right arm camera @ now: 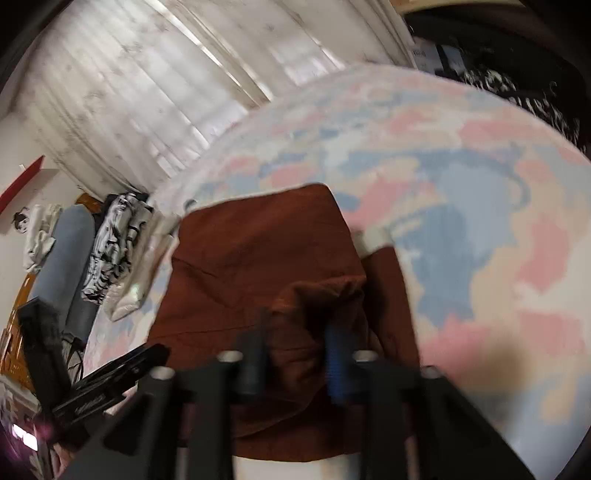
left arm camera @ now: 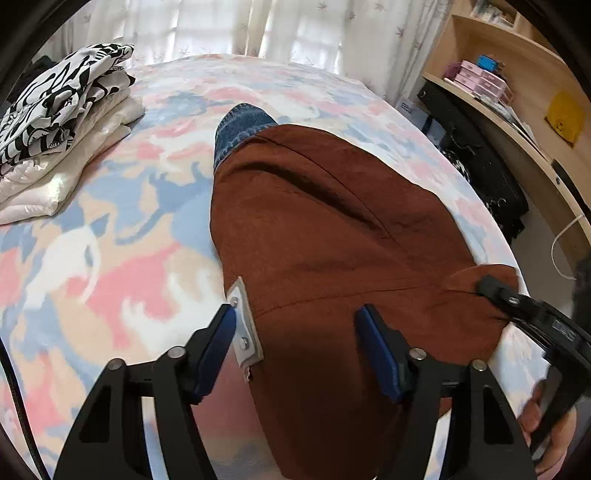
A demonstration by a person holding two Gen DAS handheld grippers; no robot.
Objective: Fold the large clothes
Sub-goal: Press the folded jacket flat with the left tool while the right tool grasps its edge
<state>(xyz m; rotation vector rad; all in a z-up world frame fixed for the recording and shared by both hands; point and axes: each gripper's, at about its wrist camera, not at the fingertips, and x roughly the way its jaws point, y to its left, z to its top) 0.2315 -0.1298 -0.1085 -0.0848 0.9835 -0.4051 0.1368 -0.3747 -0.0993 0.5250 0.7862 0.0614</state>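
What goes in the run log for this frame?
left tool open above rust-brown garment | right tool shut on garment's bunched edge | folded stack far-left on bed

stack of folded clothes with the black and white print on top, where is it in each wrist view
Left wrist view: the stack of folded clothes lies at the upper left on the patterned bedspread, left of the rust-brown garment.
Right wrist view: the stack is at the middle left, blurred, just left of the garment.
Shared landmark: the white curtains behind the bed.
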